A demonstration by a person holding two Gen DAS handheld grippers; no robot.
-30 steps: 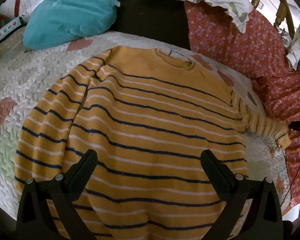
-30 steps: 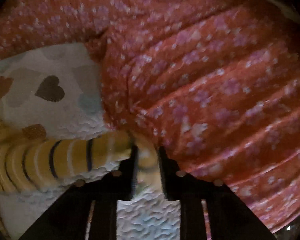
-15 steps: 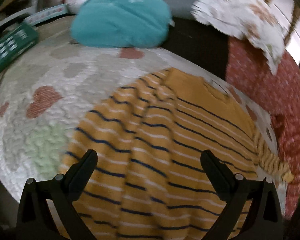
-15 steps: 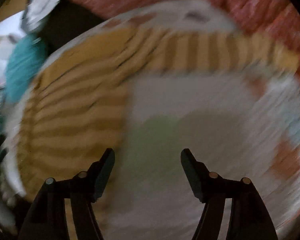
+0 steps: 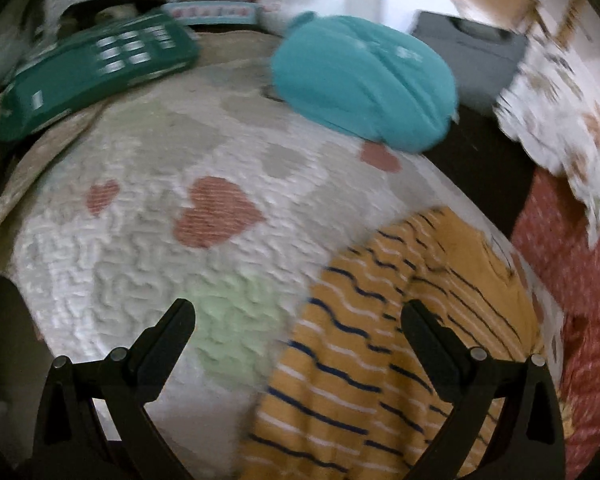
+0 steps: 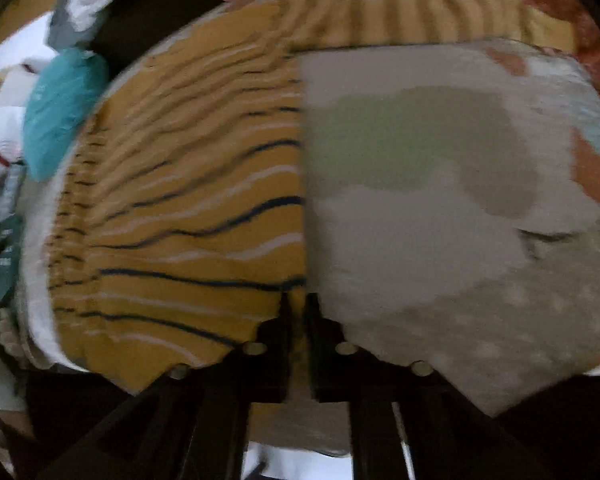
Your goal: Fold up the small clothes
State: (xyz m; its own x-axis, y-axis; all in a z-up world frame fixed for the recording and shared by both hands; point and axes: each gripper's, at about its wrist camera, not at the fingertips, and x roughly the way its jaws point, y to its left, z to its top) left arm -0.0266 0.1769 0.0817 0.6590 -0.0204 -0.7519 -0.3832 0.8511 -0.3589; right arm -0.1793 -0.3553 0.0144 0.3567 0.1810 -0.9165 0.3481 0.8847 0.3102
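Observation:
A yellow sweater with navy and white stripes (image 5: 384,356) lies flat on a white quilt with hearts (image 5: 148,264). My left gripper (image 5: 298,330) is open and empty above the sweater's left edge, where its folded-in sleeve lies. In the right wrist view the sweater (image 6: 188,216) fills the left half, and one sleeve (image 6: 420,20) stretches out along the top. My right gripper (image 6: 298,312) is shut on the sweater's hem at its near right corner.
A teal cushion (image 5: 364,80) sits at the quilt's far edge. A green box (image 5: 96,72) lies at the far left. A red floral blanket (image 5: 572,280) covers the right side. A grey case (image 5: 472,52) and a printed white cloth (image 5: 560,120) lie behind.
My left gripper swung left, off the sweater's middle toward its left edge. My right gripper let go of the sleeve cuff, opened, moved to the hem corner and shut on it.

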